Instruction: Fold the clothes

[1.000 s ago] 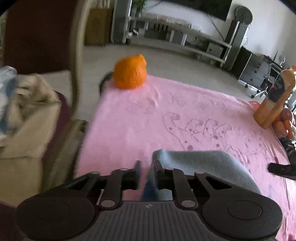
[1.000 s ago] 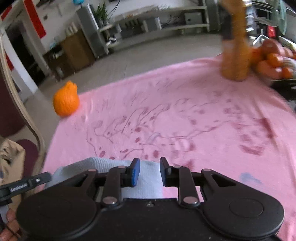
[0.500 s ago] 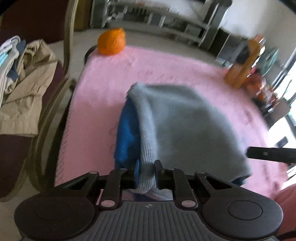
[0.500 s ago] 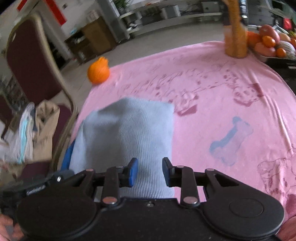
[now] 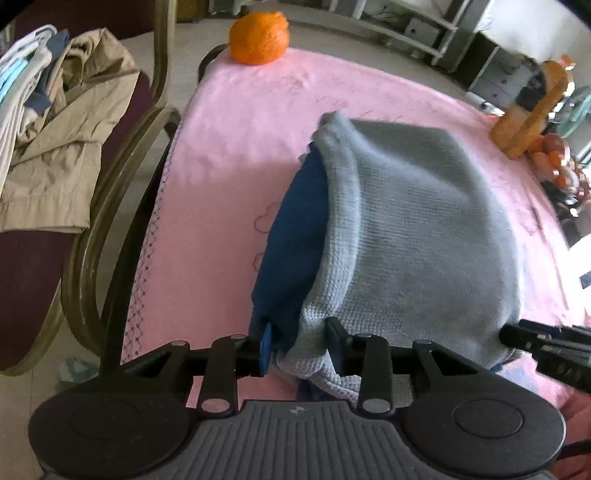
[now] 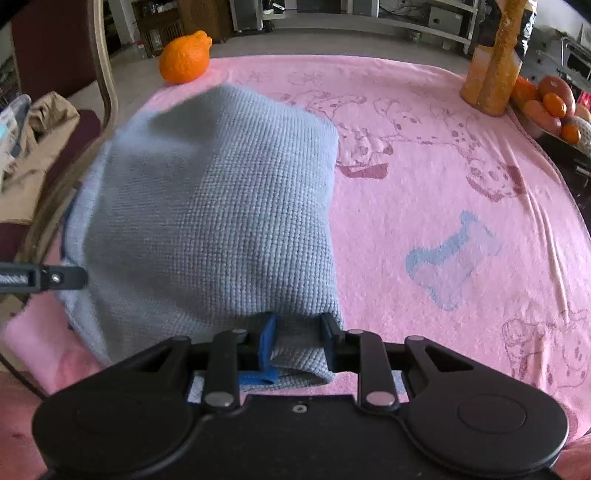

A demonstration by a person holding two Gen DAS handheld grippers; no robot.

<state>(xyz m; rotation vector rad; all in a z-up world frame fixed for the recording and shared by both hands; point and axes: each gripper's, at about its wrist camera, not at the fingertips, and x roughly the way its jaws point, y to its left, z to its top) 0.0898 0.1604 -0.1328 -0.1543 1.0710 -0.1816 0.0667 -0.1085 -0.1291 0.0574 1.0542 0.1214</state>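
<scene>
A light grey-blue knit sweater (image 5: 413, 221) with a dark blue layer (image 5: 295, 236) under it lies folded on the pink blanket (image 5: 229, 140). It also shows in the right wrist view (image 6: 207, 199). My left gripper (image 5: 299, 347) is open around the sweater's near left edge. My right gripper (image 6: 295, 341) is open around its near right edge. The right gripper's finger shows at the right of the left wrist view (image 5: 546, 343).
An orange fruit (image 5: 258, 31) sits at the blanket's far corner. A chair (image 5: 110, 206) with a pile of clothes (image 5: 51, 122) stands left of the table. An orange bottle (image 6: 495, 59) and a fruit bowl (image 6: 554, 107) stand at the far right.
Both grippers pulled the sweater's far edge back toward me, folding it over itself. Both grippers' fingers have since spread open around the near edge.
</scene>
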